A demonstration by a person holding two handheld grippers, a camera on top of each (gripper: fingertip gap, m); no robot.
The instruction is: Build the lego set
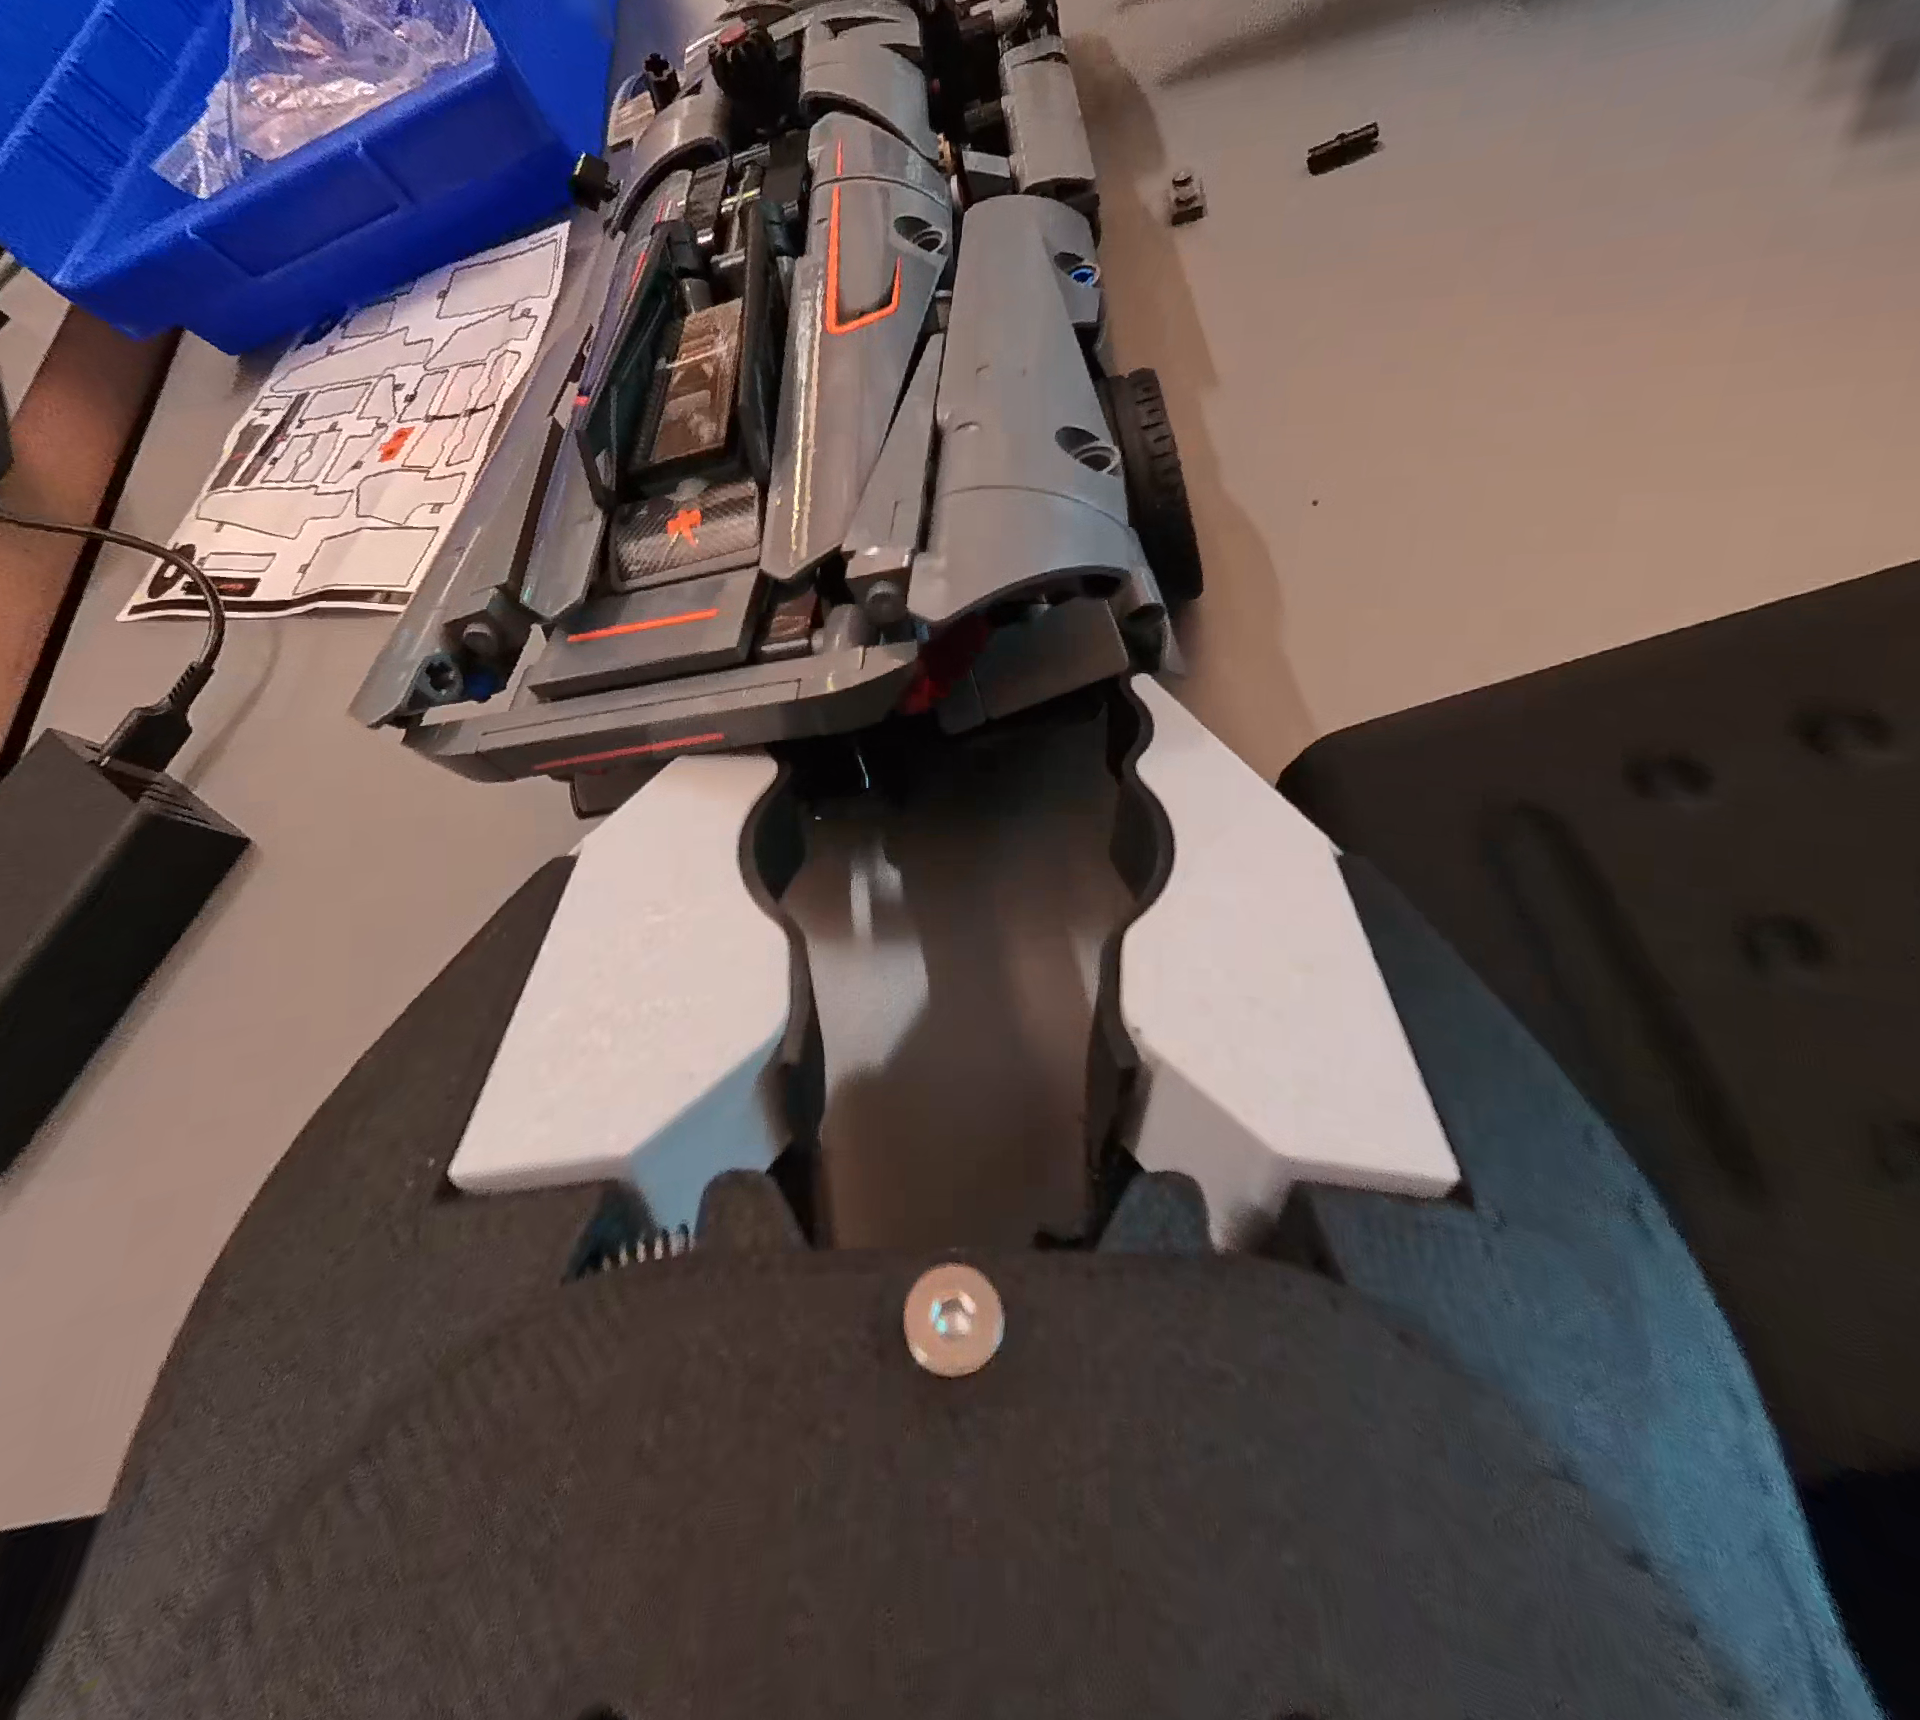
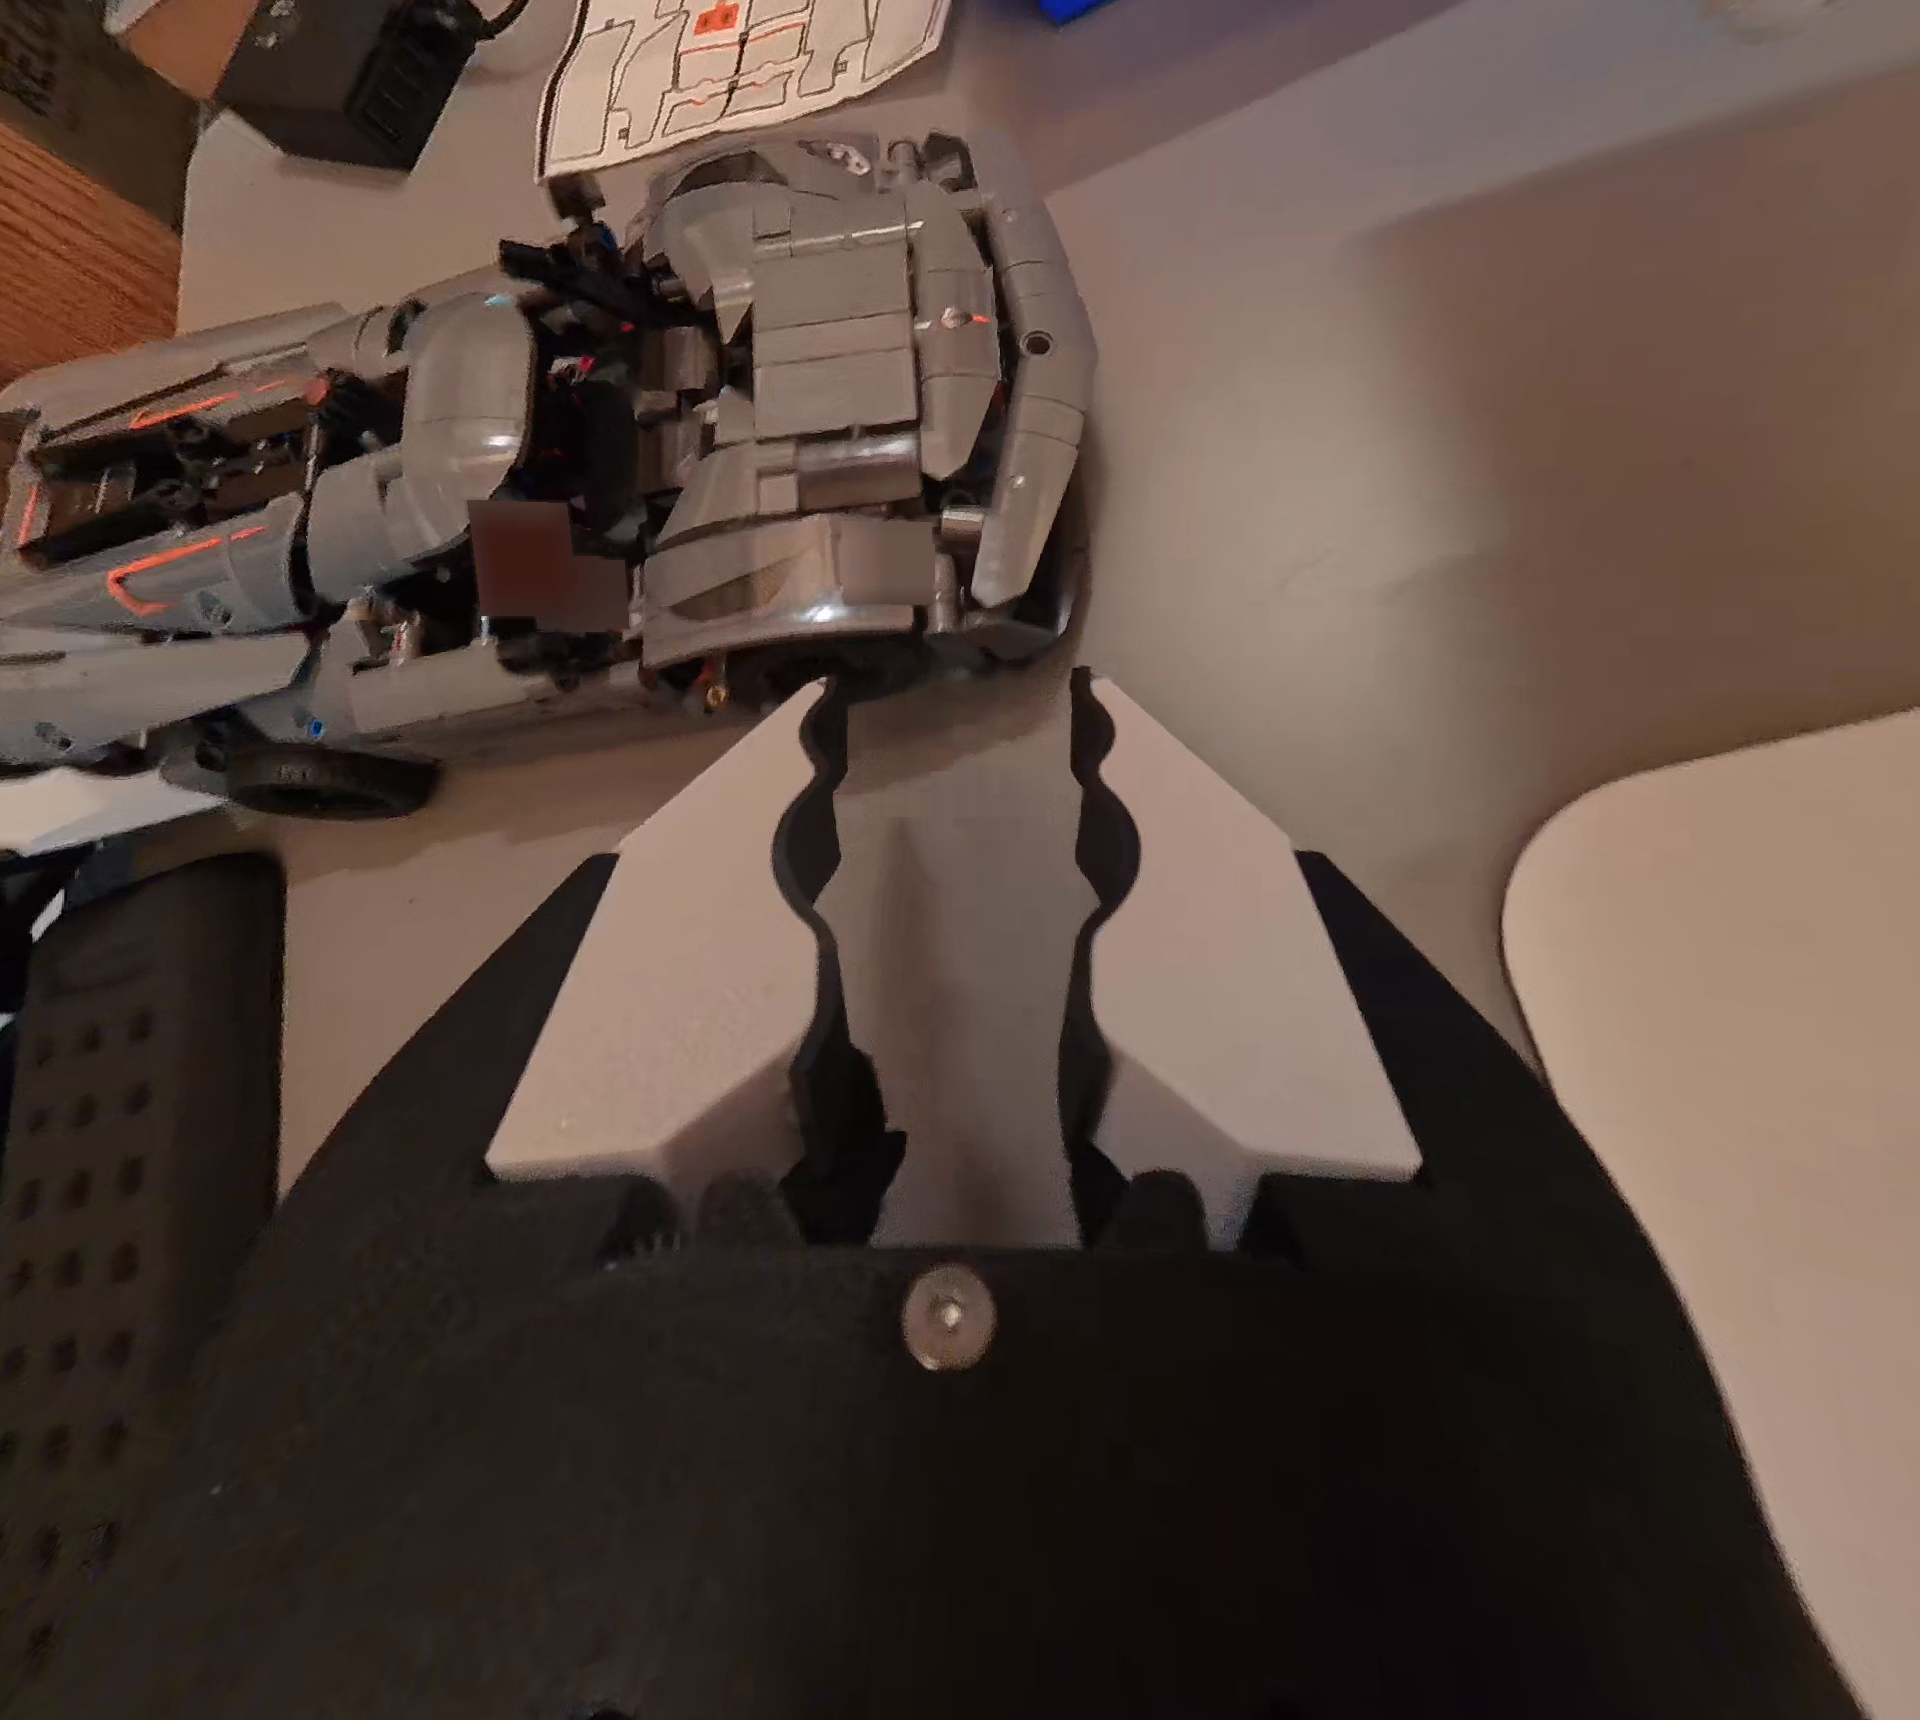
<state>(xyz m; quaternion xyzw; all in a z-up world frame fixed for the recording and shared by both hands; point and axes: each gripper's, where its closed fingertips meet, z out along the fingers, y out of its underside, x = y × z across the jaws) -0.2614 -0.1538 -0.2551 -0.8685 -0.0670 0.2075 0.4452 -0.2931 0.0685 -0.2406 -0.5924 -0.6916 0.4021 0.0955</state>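
A grey lego car (image 1: 831,382) with orange stripes lies on the grey table (image 1: 1455,423). One black wheel (image 1: 1158,465) shows on its right side. My left gripper (image 1: 935,735) is open, and its white fingertips (image 1: 707,797) sit right at the car's near end, either side of a dark part. In the right wrist view the car (image 2: 831,423) lies across the frame with one blocky end toward me. My right gripper (image 2: 951,694) is open and empty, and its left fingertip (image 2: 800,725) is just at the car's wheel arch.
Blue bins (image 1: 312,60), one holding clear plastic bags, stand at the back left. A sticker sheet (image 1: 353,423) and a black power adapter (image 1: 83,901) with its cable lie left of the car. Two small dark loose pieces (image 1: 1184,200) lie to its right. A black perforated body (image 1: 1662,891) fills the right. There is about 25 cm between the tips of the two grippers. The black power adapter (image 1: 83,901) lies around 20 cm away from my left fingertips.
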